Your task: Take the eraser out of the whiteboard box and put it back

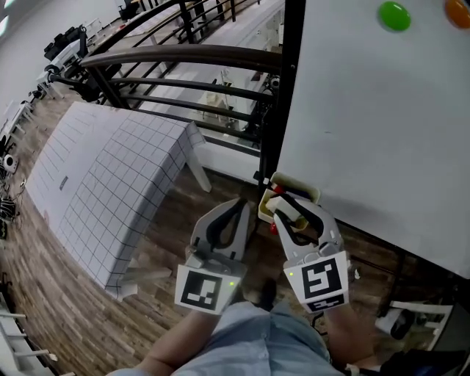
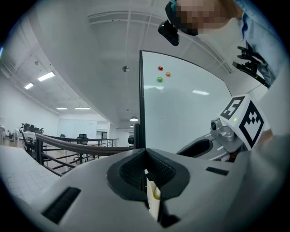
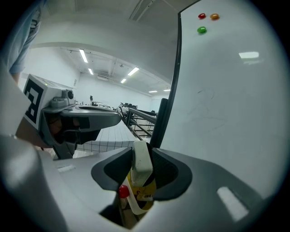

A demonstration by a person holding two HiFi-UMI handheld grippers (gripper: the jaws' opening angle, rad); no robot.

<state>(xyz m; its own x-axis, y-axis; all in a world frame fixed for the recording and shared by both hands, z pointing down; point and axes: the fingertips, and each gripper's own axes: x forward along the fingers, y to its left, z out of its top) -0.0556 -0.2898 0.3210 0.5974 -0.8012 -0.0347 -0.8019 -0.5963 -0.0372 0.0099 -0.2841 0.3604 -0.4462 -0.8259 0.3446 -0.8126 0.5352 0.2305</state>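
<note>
The white eraser [image 3: 141, 161] stands upright between the pads of my right gripper [image 3: 143, 152], which is shut on it. It hangs just above the yellowish whiteboard box [image 3: 148, 191], where a red marker cap [image 3: 123, 191] shows. In the head view the box [image 1: 295, 186] sits at the lower left corner of the whiteboard [image 1: 367, 110], and my right gripper [image 1: 290, 209] is over it. My left gripper [image 1: 233, 213] is just left of the box, its jaws shut with nothing held; in its own view the left gripper [image 2: 145, 156] shows the pads meeting.
A black frame post [image 1: 283, 88] runs along the whiteboard's left edge. Green [image 1: 394, 16] and orange [image 1: 459, 11] magnets stick near its top. A table with a gridded cloth [image 1: 110, 183] stands to the left, with a dark railing [image 1: 183, 55] behind it. The floor is wood.
</note>
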